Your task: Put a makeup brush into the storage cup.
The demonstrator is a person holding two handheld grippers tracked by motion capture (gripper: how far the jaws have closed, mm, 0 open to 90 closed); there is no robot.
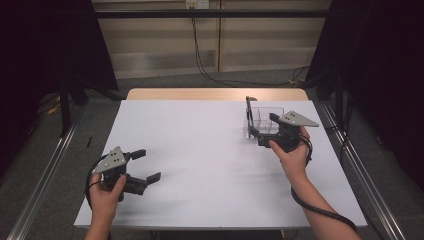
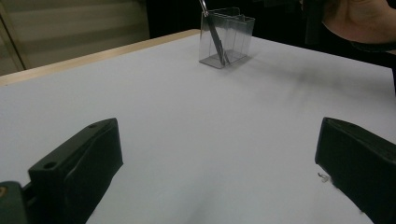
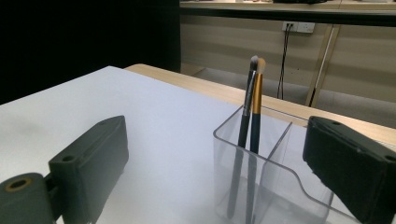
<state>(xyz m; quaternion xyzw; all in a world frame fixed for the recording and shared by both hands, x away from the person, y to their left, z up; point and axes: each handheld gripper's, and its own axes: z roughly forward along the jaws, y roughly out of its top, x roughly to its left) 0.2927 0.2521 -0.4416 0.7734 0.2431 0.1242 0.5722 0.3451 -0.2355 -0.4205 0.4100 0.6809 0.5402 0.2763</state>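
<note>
Right gripper view, clear holder [image 3: 261, 186] with 2 brushes [image 3: 250, 121], between spread jaws.

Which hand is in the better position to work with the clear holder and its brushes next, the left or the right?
Probably the right. The right gripper is open just beside the clear holder, where two brushes stand. The left gripper, also open, hangs over bare table far across from it.

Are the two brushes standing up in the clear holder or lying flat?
Standing, slightly leaning: both brushes rest inside the clear holder, tips poking above its rim.
</note>
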